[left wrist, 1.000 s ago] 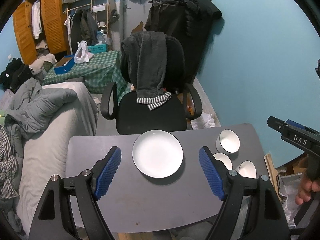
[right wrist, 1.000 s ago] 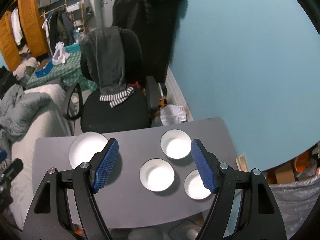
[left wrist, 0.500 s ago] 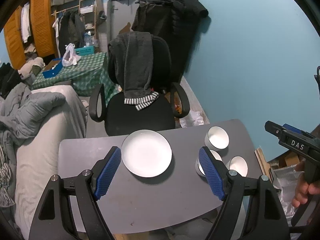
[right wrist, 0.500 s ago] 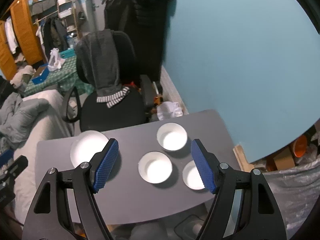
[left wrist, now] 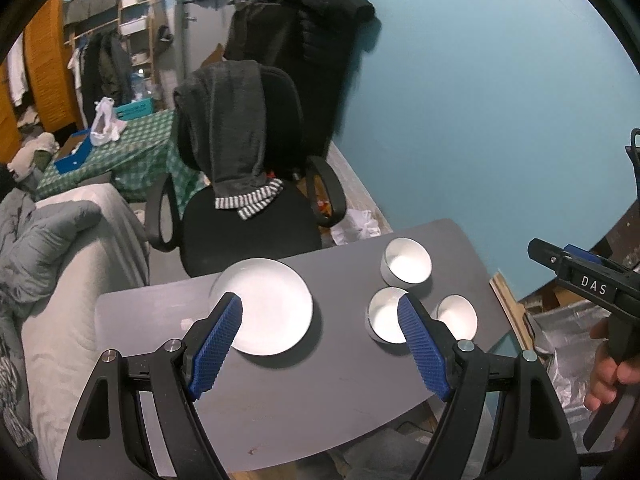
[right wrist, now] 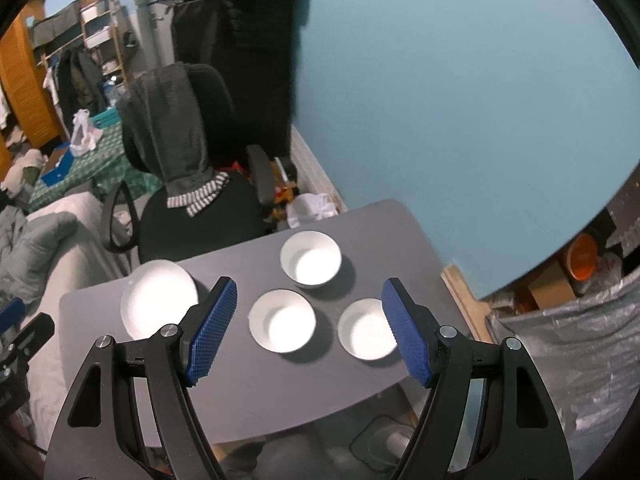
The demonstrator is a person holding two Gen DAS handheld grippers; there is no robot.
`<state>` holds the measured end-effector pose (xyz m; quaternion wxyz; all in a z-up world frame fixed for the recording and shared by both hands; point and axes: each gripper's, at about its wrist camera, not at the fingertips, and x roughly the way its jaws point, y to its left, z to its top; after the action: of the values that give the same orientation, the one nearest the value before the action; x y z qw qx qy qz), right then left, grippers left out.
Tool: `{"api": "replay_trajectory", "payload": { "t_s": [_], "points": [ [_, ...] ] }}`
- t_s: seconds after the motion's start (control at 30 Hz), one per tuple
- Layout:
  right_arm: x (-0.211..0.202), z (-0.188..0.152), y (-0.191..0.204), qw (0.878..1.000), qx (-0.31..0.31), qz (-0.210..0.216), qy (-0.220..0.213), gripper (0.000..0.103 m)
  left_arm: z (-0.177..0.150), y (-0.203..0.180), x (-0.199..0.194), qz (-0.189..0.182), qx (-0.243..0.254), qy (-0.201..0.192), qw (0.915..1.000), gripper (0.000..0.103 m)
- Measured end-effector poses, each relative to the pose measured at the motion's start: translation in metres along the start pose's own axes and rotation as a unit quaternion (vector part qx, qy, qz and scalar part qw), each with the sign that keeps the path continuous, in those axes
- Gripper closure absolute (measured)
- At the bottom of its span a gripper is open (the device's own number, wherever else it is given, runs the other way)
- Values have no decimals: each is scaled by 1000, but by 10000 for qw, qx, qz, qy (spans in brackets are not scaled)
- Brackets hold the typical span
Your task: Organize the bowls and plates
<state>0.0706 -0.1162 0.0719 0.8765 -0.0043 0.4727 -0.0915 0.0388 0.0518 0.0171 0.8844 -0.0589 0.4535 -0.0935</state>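
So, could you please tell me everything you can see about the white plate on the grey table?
The white plate is round and shallow with a low raised rim, smooth and glossy like glazed ceramic, and looks empty. It lies flat and upright on the grey table, towards its far left part, near the edge by the black office chair. Nothing but the table touches it; the three white bowls sit apart to its right.

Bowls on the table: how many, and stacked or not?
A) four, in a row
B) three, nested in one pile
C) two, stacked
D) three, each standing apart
D: the right wrist view shows three white bowls, far bowl, middle bowl and near-right bowl, each on the grey table with bare tabletop between them, and one plate to their left.
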Motion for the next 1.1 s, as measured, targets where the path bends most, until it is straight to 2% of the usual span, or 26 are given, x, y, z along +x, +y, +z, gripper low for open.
{"api": "replay_trajectory", "payload": {
  "t_s": [0.3, 0.43, 0.83, 1.1],
  "points": [
    [2, -5, -33, 9989, 347, -282, 136, 29, 9, -26, 23, -256, 224, 251, 9991, 22],
    [8, -6, -45, 9983, 447, -299, 233, 29, 14, -39, 35, -242, 353, 328, 9985, 22],
    [37, 2, -69, 9982, 283, -150, 505, 29, 29, -67, 73, -147, 352, 616, 9974, 22],
    [63, 13, -80, 9974, 146, 51, 710, 29, 27, -78, 97, 2, 360, 842, 9958, 22]
  ]
}}
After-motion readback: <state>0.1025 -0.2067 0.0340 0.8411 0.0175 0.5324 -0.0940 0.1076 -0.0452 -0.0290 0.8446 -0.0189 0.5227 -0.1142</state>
